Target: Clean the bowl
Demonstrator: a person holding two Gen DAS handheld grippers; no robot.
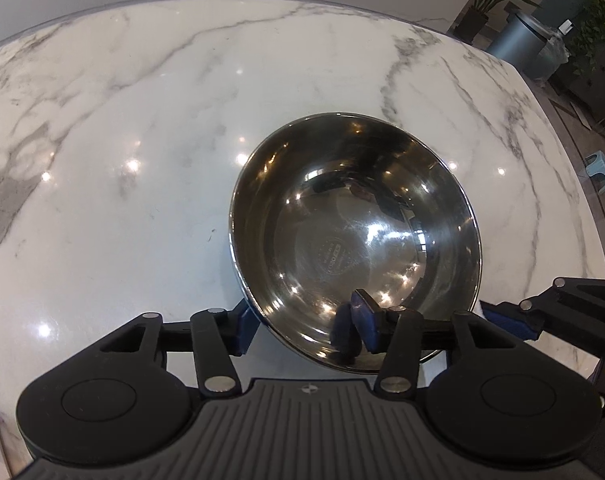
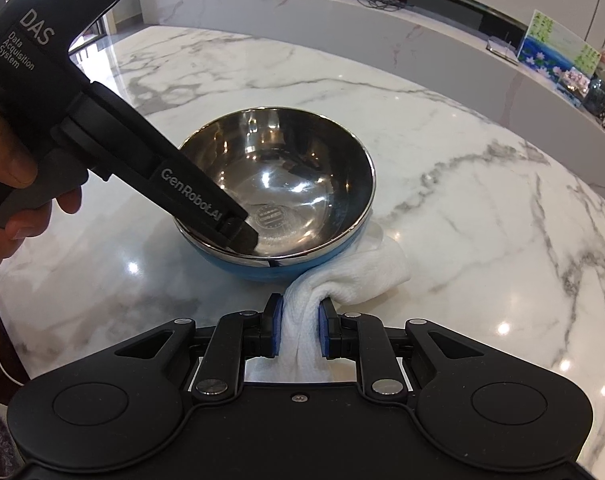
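Observation:
A steel bowl (image 1: 354, 236) with a blue outside (image 2: 278, 200) stands on the white marble table (image 1: 142, 140). My left gripper (image 1: 304, 326) is open and straddles the bowl's near rim, one finger inside the bowl and one outside; it shows in the right wrist view (image 2: 234, 234) reaching over the rim from the left. My right gripper (image 2: 298, 330) is shut on a white cloth (image 2: 342, 276), whose free end lies on the table against the bowl's right side. The right gripper also shows in the left wrist view (image 1: 514, 322) at the right edge.
The marble table (image 2: 462, 184) stretches around the bowl. A long counter (image 2: 342, 12) with small items and a picture (image 2: 558, 56) runs behind it. A grey bin (image 1: 518, 40), plants and a small stool (image 1: 598, 172) stand beyond the table's right edge.

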